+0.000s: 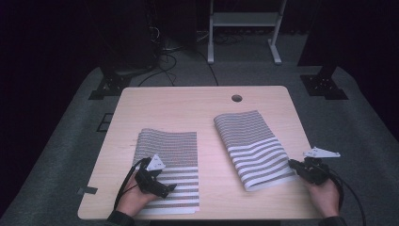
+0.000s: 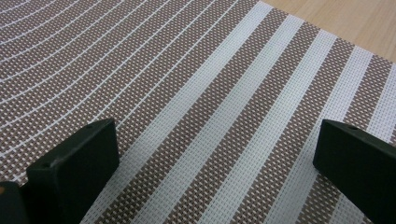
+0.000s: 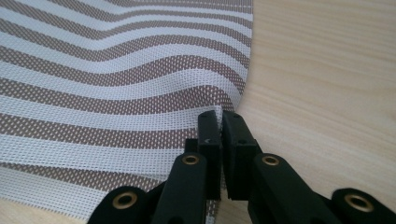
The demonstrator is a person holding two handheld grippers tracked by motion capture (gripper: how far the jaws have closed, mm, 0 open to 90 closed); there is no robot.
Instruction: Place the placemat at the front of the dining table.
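High view: left gripper [image 1: 162, 184], jaws wide apart, rests over the striped mat [image 1: 170, 150] at lower left. At lower right, the right gripper [image 1: 295, 165] pinches the edge of the second mat [image 1: 251, 141], lifting it slightly off the table [image 1: 188, 101].

You can read no text, label, brand, number or sign here: the two striped mats carry only their woven bands, and the wooden table and your black grippers have no writing that can be made out
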